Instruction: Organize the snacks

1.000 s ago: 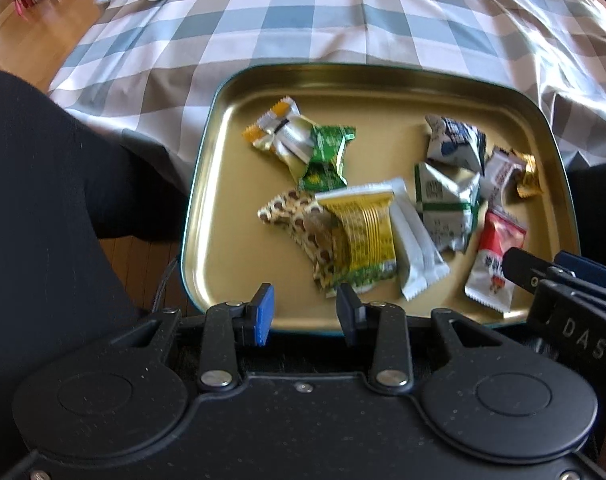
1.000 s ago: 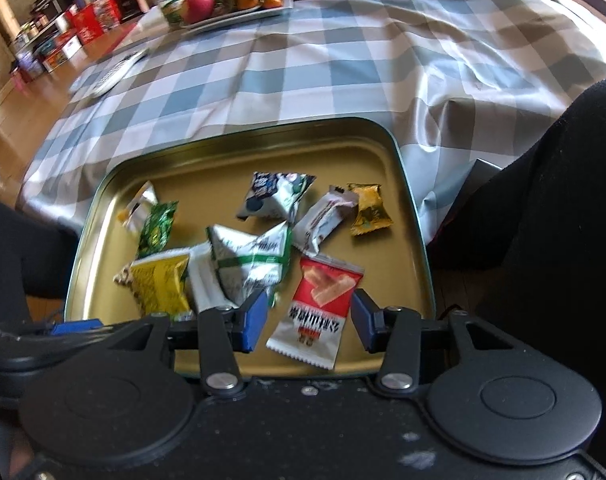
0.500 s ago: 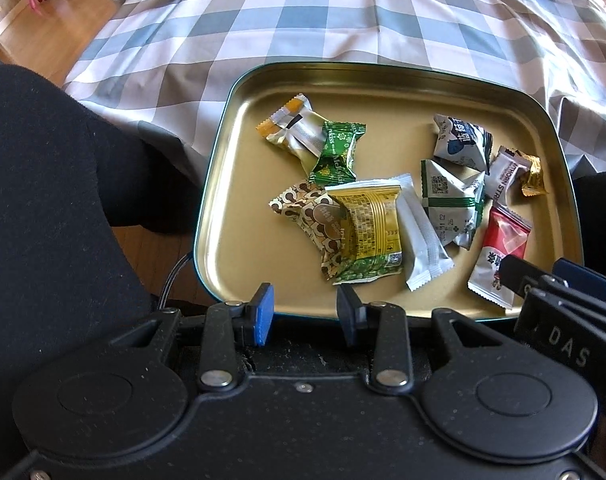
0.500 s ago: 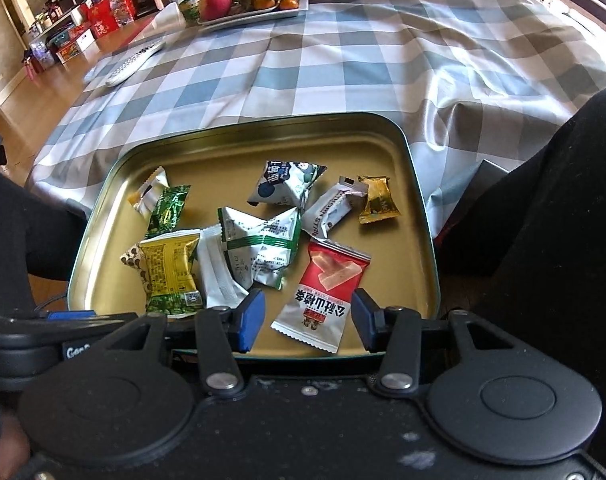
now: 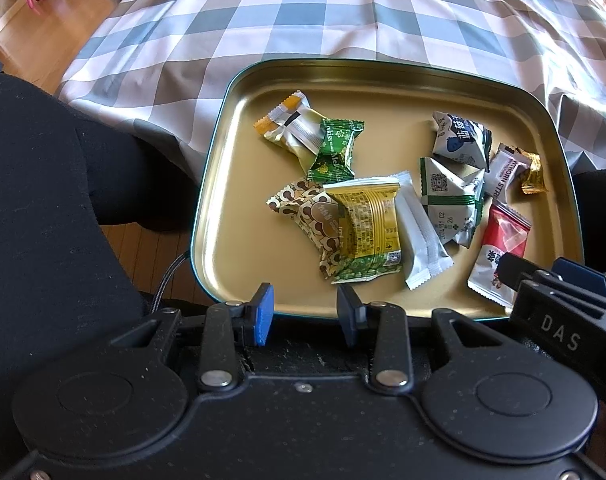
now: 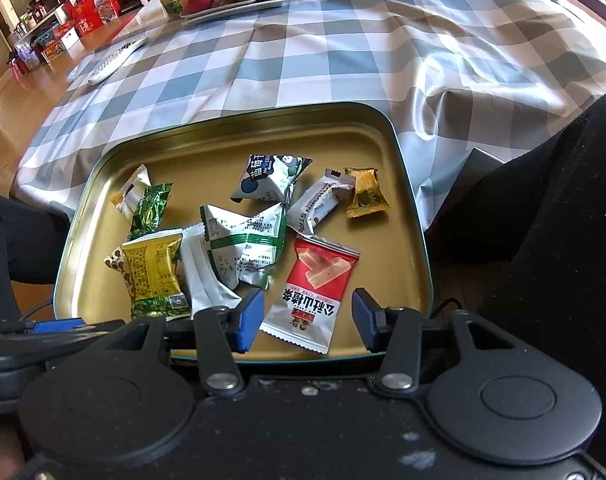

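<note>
The right tongs point(image 6: 305, 314) hang released over the red packet point(image 6: 317, 288) at the tray's point(image 6: 407, 216) six o'clock edge; the left tongs point(image 5: 303, 308) hang released and empty. Lower squarely and pinch the packet's middle, clear of the white-green pouch point(image 6: 247, 248) at ten o'clock. Farther snacks wait.

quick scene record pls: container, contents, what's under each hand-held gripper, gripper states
container: gold tin tray, on checked tablecloth
contents: about ten wrapped snacks, loose, several overlapping
left hand-held gripper: open, empty, over the tray's near rim
right hand-held gripper: open, red packet seen between its fingers, pads not touching it
background: fruit plate, remote
</note>
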`<state>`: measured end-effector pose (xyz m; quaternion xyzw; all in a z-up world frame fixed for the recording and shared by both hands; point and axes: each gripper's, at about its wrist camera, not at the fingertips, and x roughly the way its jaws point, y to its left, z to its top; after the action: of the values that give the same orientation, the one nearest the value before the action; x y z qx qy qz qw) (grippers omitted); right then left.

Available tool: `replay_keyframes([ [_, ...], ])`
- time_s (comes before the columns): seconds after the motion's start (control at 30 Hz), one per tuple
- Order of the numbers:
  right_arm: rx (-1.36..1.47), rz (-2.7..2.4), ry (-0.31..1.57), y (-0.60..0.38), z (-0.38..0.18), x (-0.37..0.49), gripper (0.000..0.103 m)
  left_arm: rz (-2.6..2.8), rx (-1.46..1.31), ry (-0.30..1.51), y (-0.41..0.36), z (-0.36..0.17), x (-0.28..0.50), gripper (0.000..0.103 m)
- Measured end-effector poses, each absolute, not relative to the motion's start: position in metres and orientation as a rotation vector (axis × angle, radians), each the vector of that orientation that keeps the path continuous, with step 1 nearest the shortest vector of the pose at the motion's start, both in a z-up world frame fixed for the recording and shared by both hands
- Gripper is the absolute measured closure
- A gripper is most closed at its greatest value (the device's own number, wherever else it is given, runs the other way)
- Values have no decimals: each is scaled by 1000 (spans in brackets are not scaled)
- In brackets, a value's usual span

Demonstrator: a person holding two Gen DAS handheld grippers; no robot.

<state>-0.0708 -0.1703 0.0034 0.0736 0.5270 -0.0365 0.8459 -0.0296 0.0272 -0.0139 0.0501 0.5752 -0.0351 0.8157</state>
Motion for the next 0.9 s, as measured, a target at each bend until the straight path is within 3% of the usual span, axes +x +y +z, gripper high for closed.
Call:
replay_keyframes([
  [0.9,125,-75,1127,-164,0,-67,51,-77,134,1225,24,-16,-30,57],
])
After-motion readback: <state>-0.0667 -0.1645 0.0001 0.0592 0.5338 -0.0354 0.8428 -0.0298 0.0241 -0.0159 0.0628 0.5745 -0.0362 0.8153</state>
